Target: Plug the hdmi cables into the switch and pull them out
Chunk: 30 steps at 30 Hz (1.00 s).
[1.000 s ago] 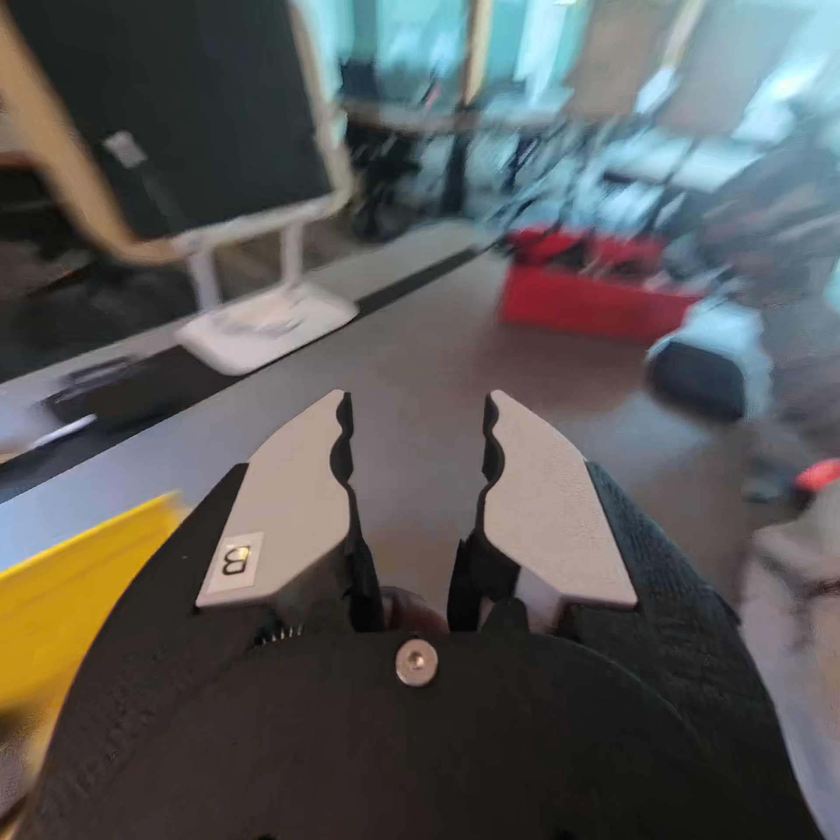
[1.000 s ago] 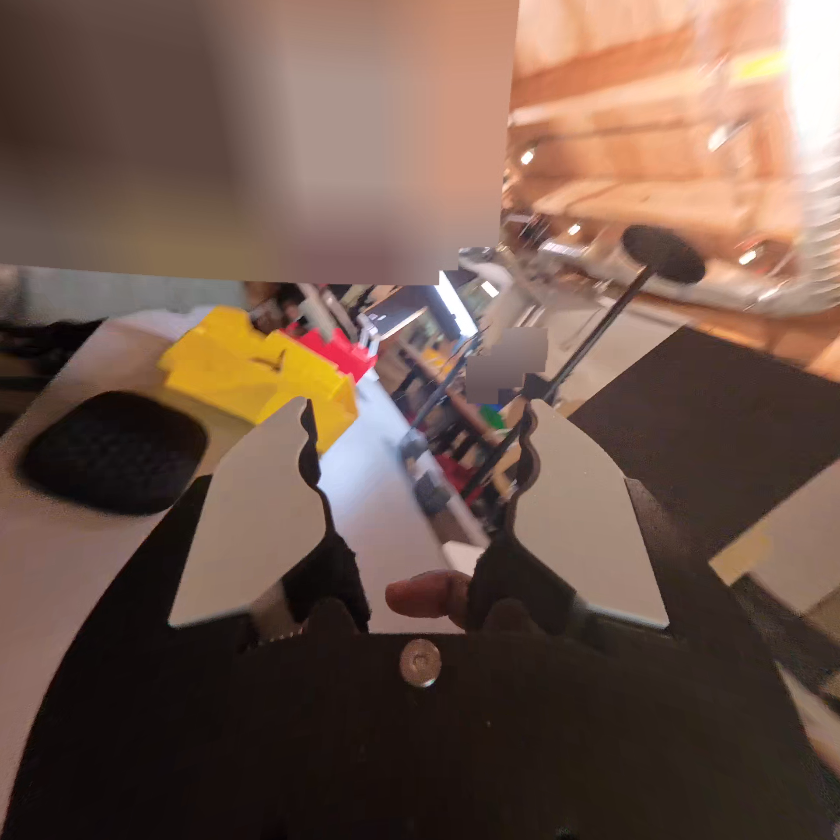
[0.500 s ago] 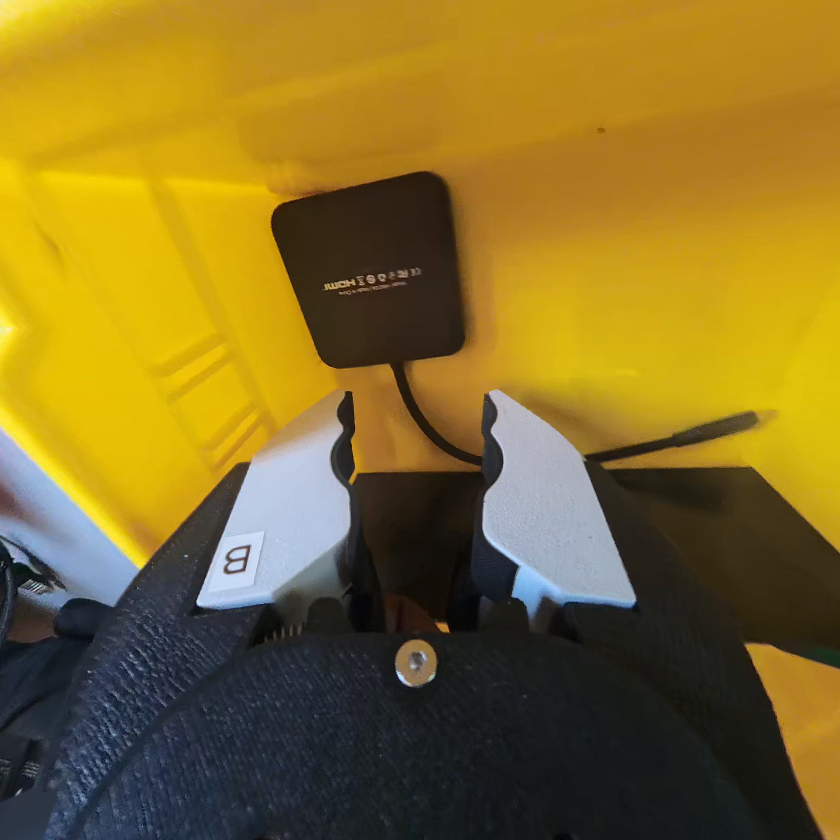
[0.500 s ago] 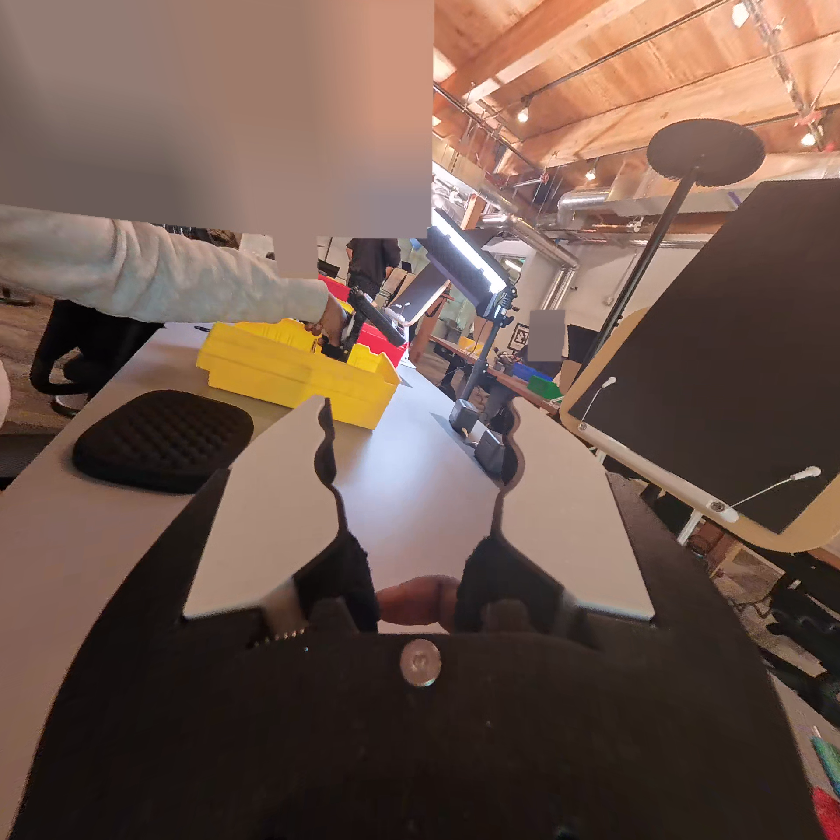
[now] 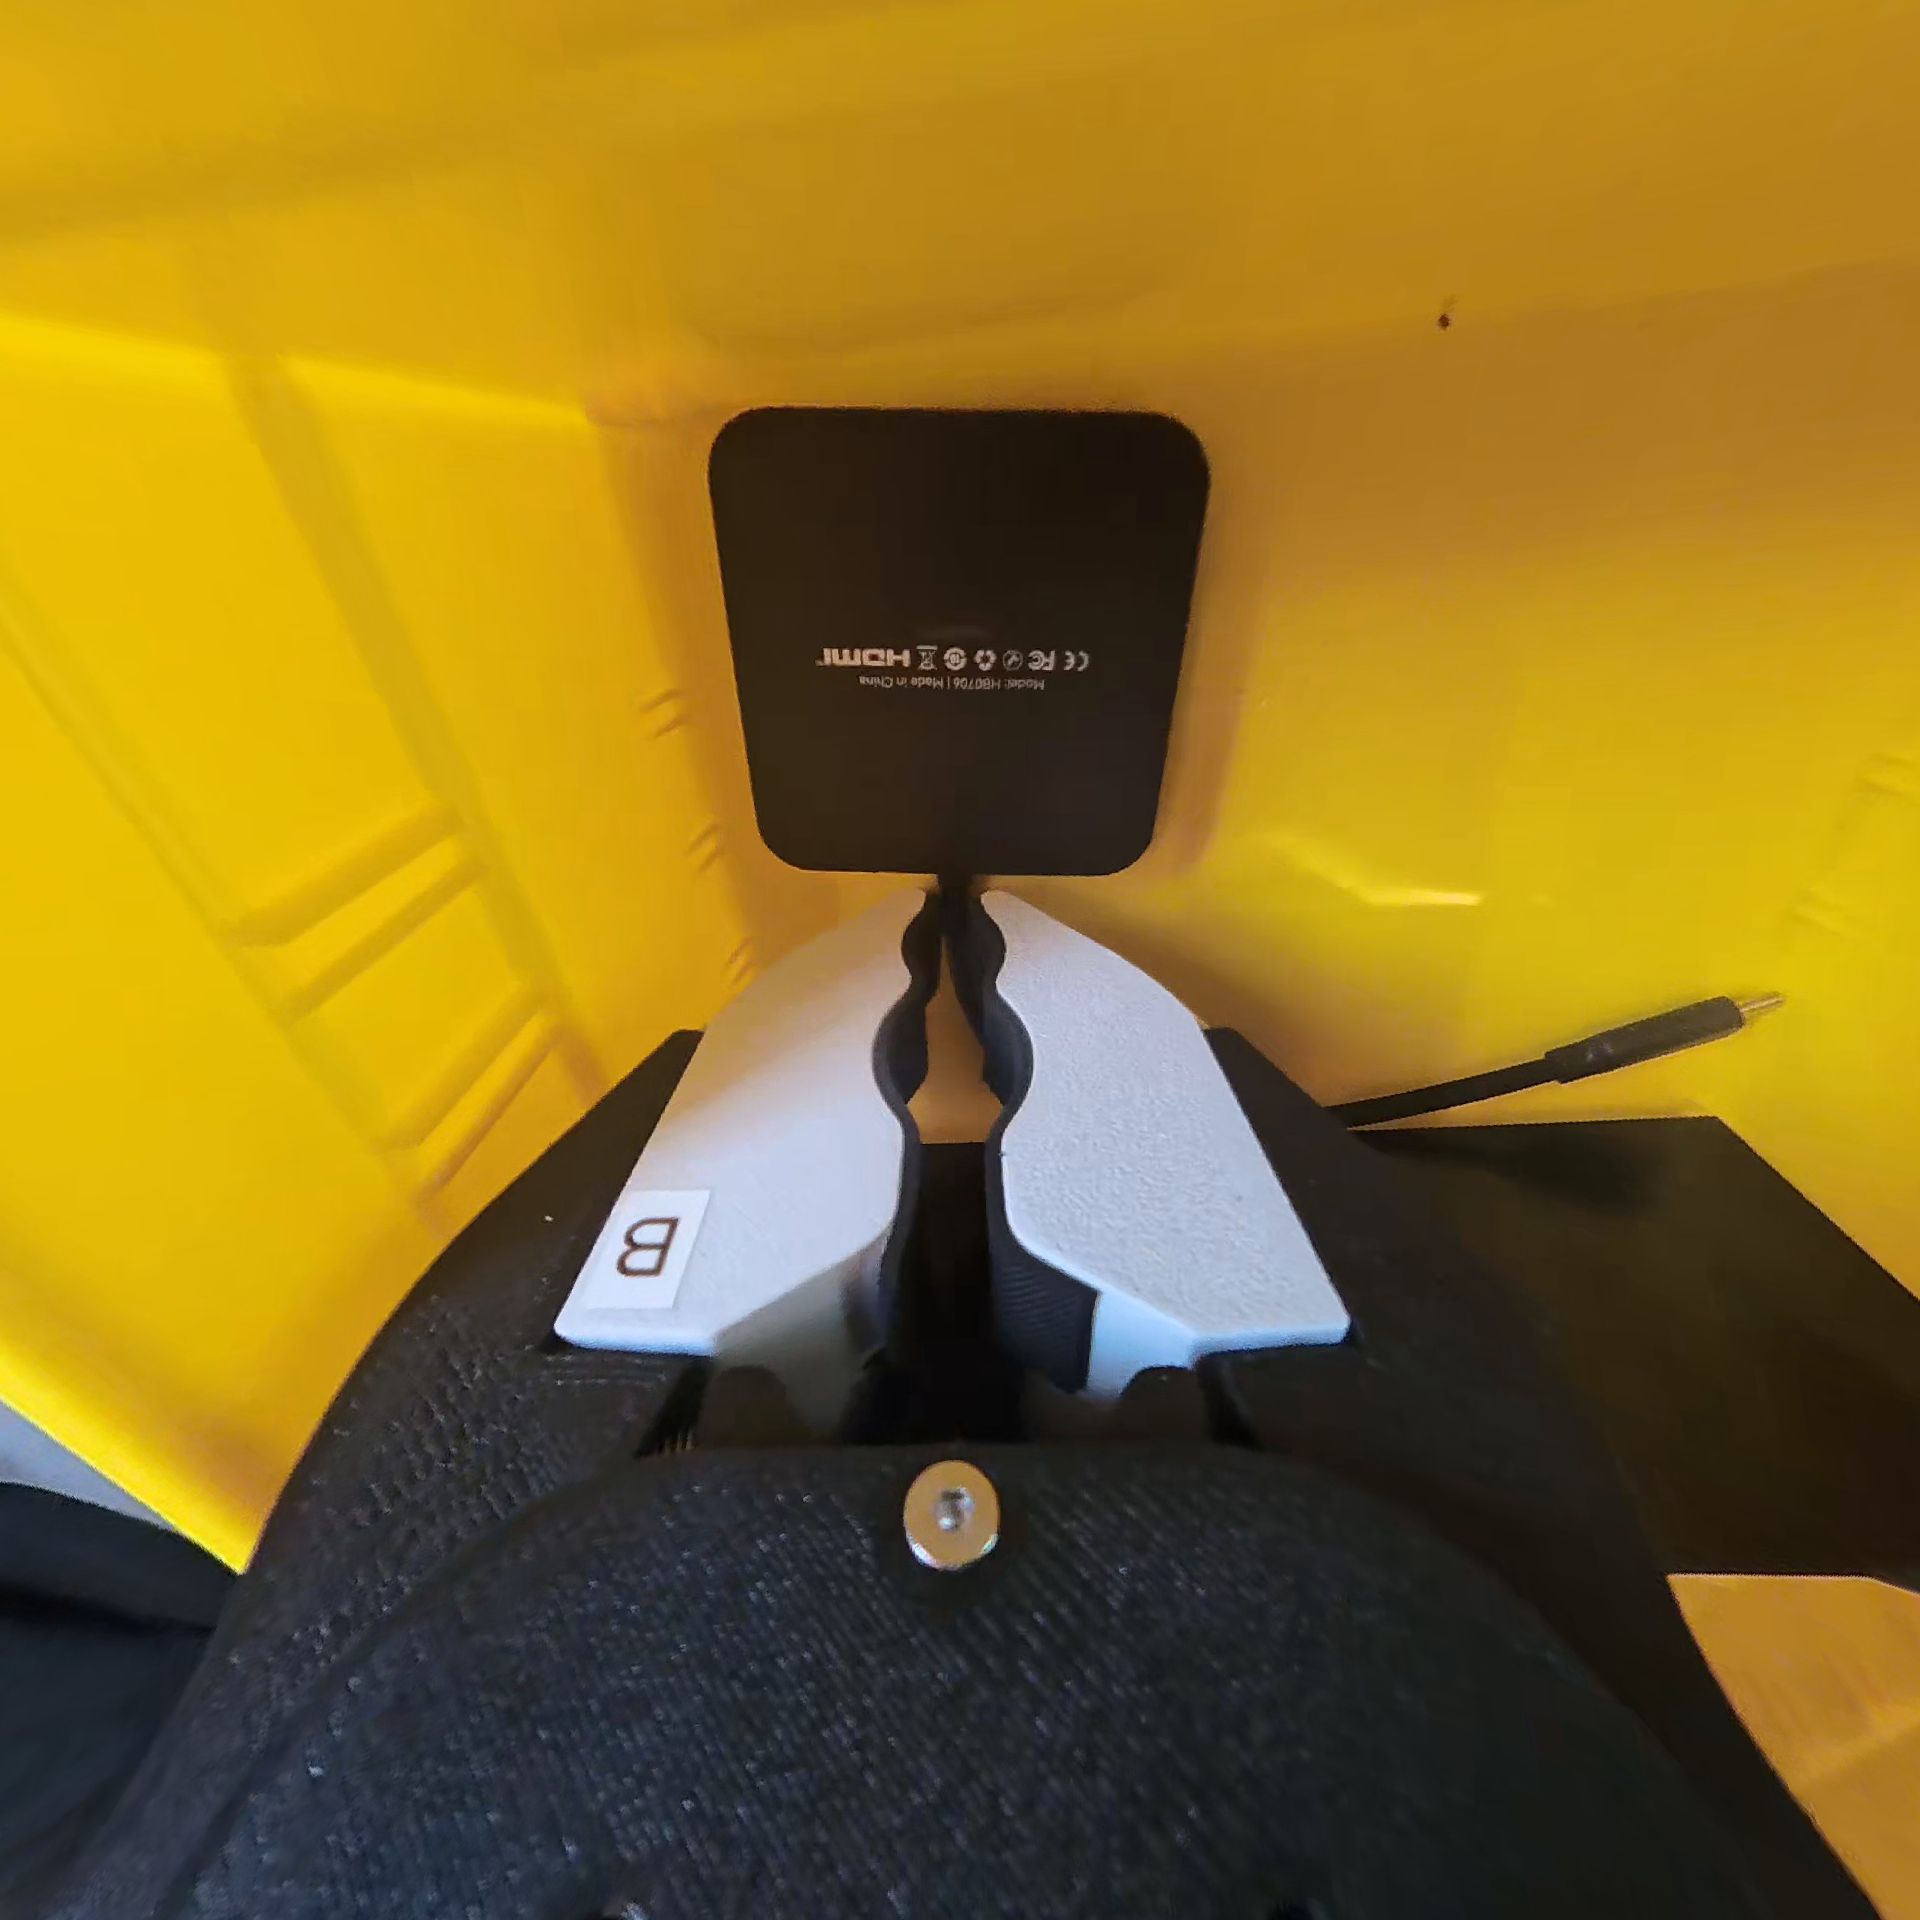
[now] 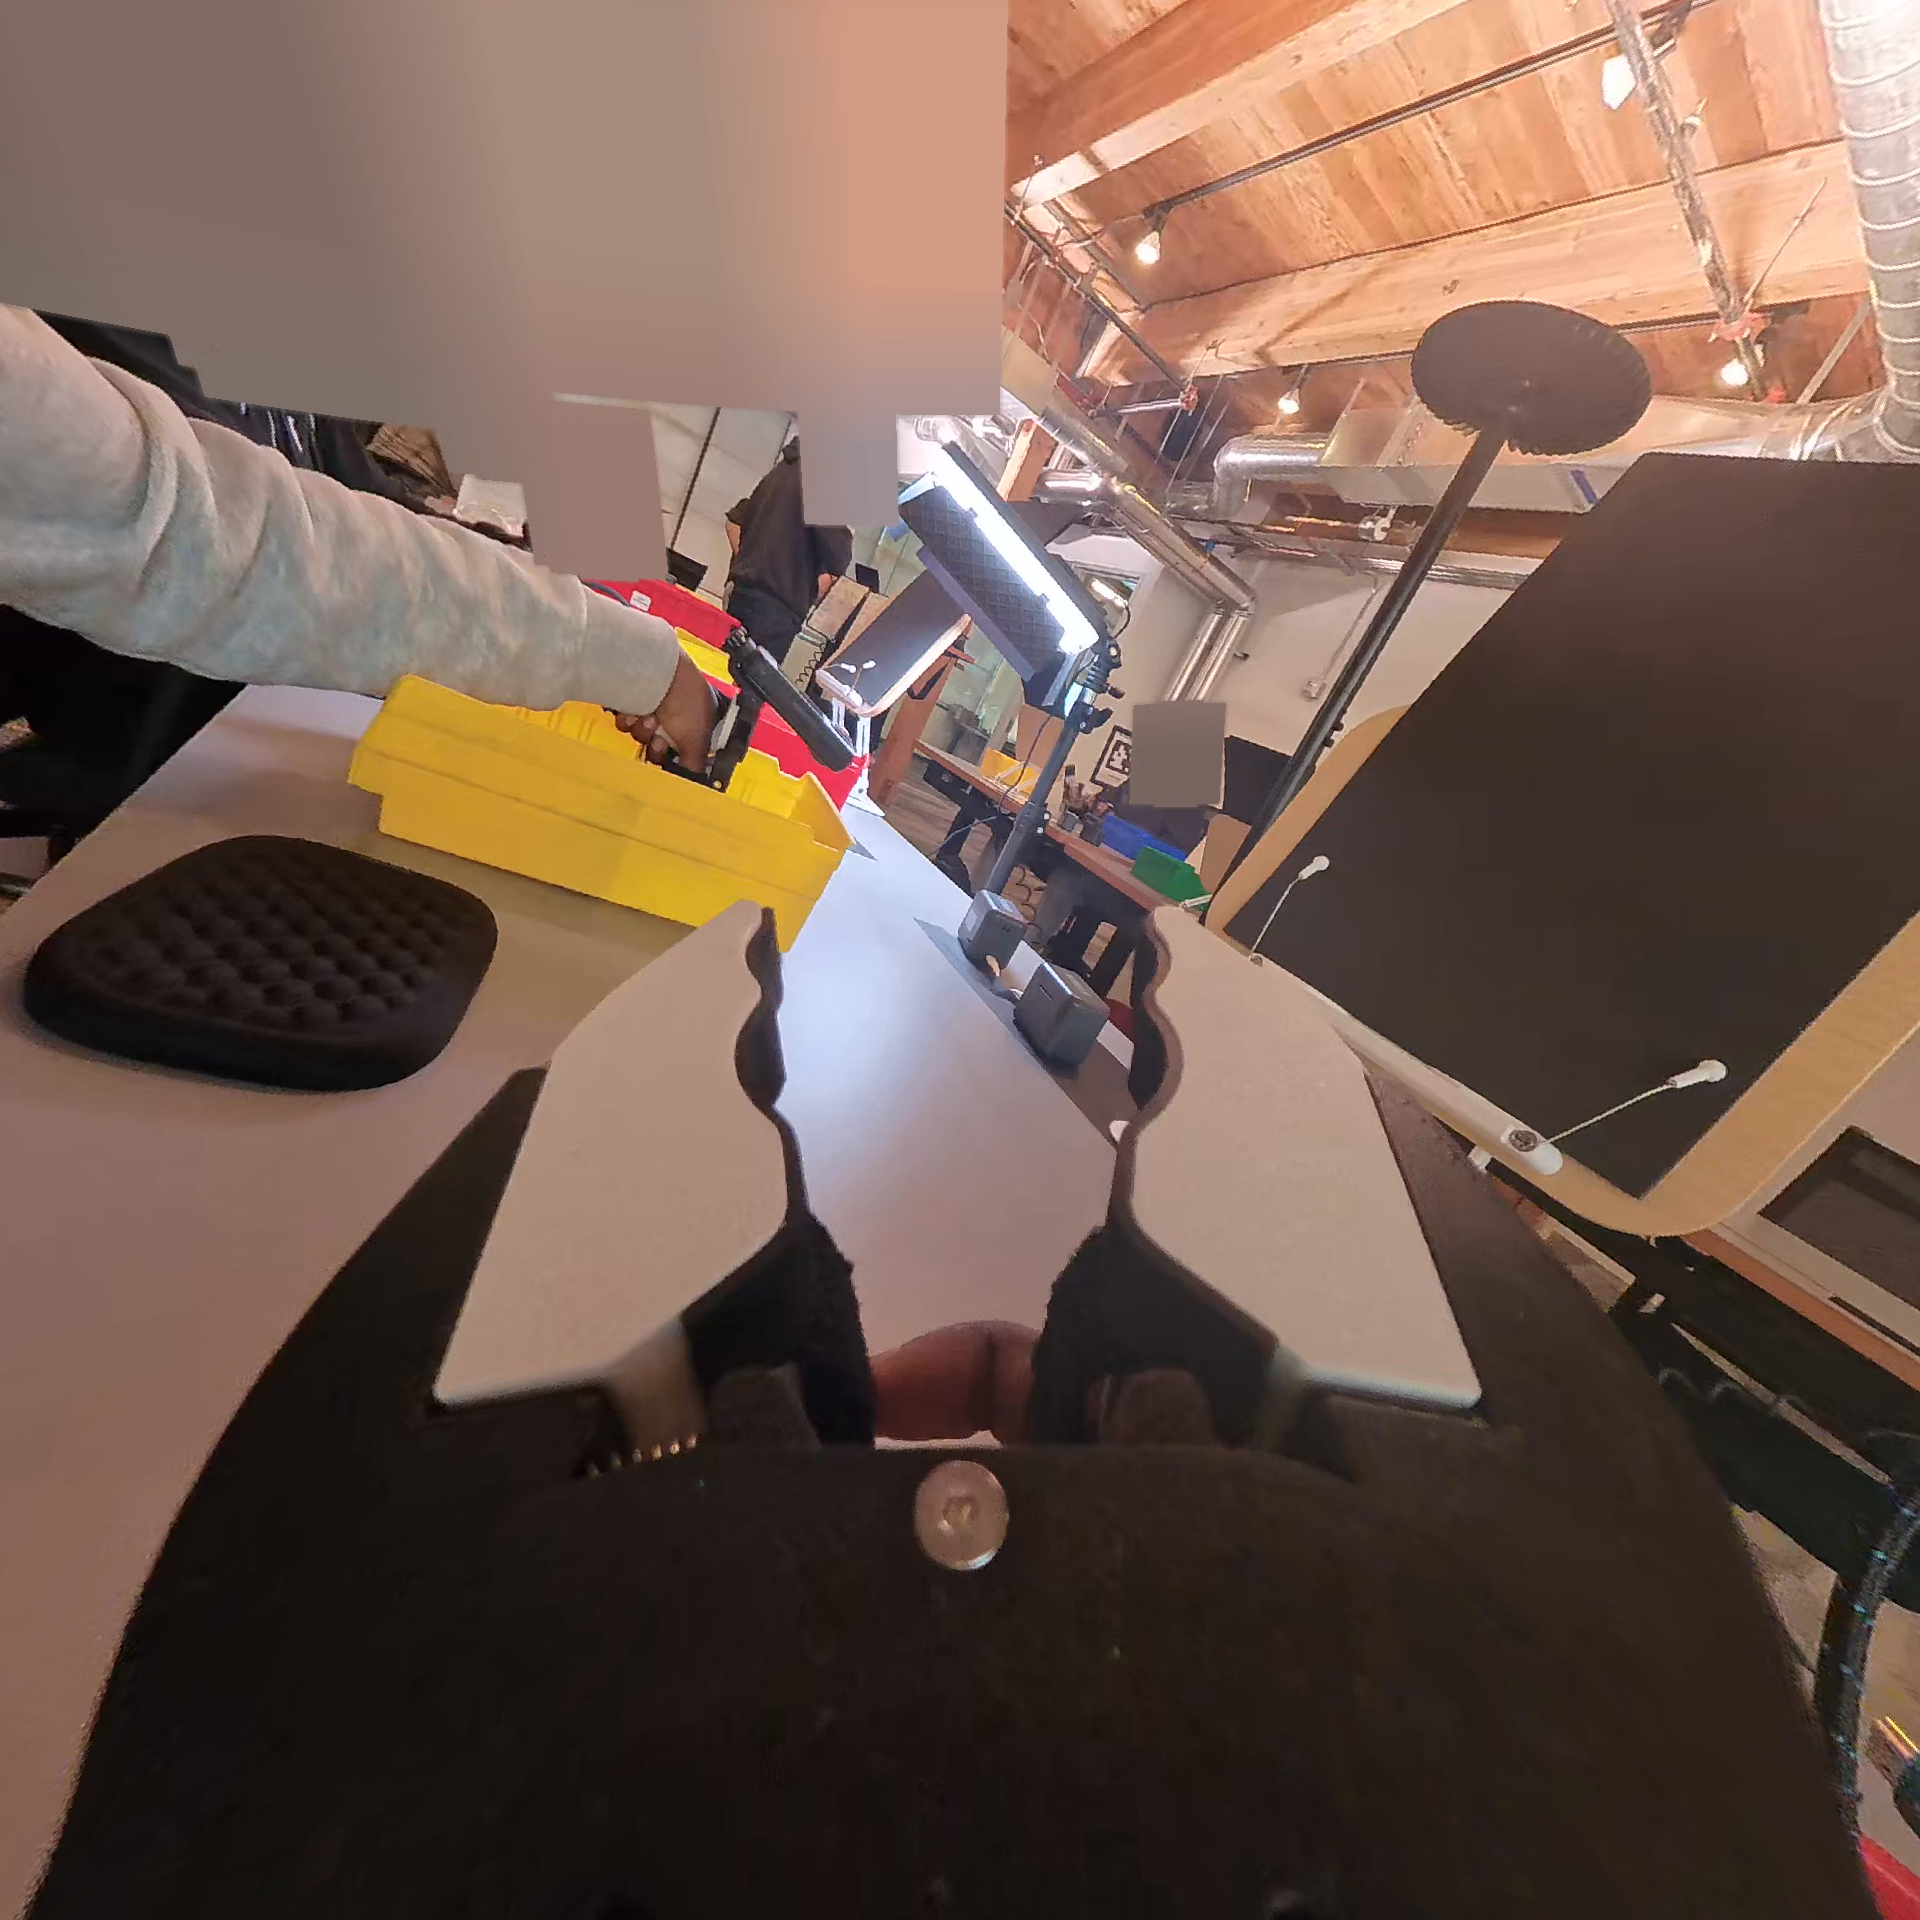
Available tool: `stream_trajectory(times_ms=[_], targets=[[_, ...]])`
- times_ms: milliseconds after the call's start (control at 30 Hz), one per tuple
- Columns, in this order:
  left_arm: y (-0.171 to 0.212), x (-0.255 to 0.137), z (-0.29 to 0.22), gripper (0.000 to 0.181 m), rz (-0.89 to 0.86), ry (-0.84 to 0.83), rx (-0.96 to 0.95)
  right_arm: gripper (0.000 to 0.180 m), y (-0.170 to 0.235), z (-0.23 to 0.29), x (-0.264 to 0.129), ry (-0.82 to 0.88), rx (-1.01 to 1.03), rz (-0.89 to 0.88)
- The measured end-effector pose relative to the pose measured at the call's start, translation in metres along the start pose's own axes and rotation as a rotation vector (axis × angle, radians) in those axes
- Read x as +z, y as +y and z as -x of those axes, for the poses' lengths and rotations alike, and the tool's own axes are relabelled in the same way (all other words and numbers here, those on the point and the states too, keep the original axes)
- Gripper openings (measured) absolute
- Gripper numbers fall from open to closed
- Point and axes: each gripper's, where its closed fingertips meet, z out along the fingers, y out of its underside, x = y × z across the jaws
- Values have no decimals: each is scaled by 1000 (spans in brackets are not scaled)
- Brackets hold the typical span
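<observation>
The left tongs [image 5: 951,920] were clamped on the cable [image 5: 948,896] right where it leaves the switch [image 5: 956,639] in the yellow bin [image 5: 1455,520]. The right tongs [image 6: 951,982] hung apart over the table [image 6: 914,1101]. Judged step: fetching the switch; lifting it out comes next.

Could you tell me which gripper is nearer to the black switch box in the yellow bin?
Left. The left gripper is inside the yellow bin, shut on the cable right below the switch box. The right gripper hovers open over the table, apart from the bin.
</observation>
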Motion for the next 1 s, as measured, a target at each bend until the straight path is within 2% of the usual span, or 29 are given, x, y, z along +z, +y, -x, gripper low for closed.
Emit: stream_trajectory(times_ms=[133, 267, 500, 733, 867, 1000], targets=[[-2, -8, -5, 4, -29, 2, 17, 64, 1, 0, -1, 8, -21, 9], [-8, -40, -5, 4, -131, -78, 36, 61, 0, -2, -2, 10, -3, 13], [-18, -125, -21, 3, -526, -177, 84, 56, 13, 8, 3, -37, 53, 81], [-17, -190, -52, 3, -862, -125, 137, 56, 39, 27, 13, -122, 69, 189], [-23, -235, -101, 3, -1177, -45, 264, 57, 47, 38, 18, -169, 151, 202], [-16, -277, -192, 3, -1567, -106, 498, 59, 51, 51, 27, -213, 233, 198]])
